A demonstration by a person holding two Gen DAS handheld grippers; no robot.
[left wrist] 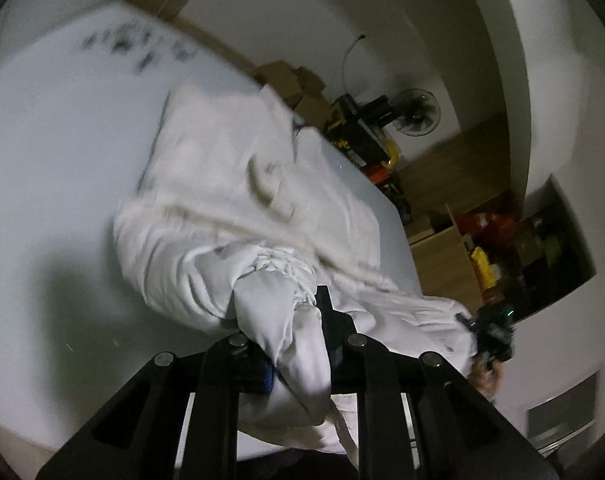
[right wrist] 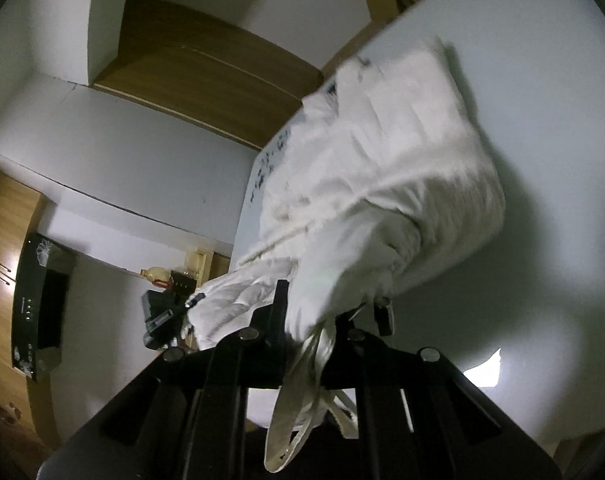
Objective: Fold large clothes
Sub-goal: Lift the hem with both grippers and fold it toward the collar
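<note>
The left gripper is clamped on a bunched edge of the white garment; the right gripper pinches the other end, apparently by its ties. The rest of the garment drapes onto the table. Keep both grips level and the edge between them taut, then carry it evenly over the cloth.

I saw the garment lying on the table, its near edge lifted between my left gripper and right gripper.
</note>
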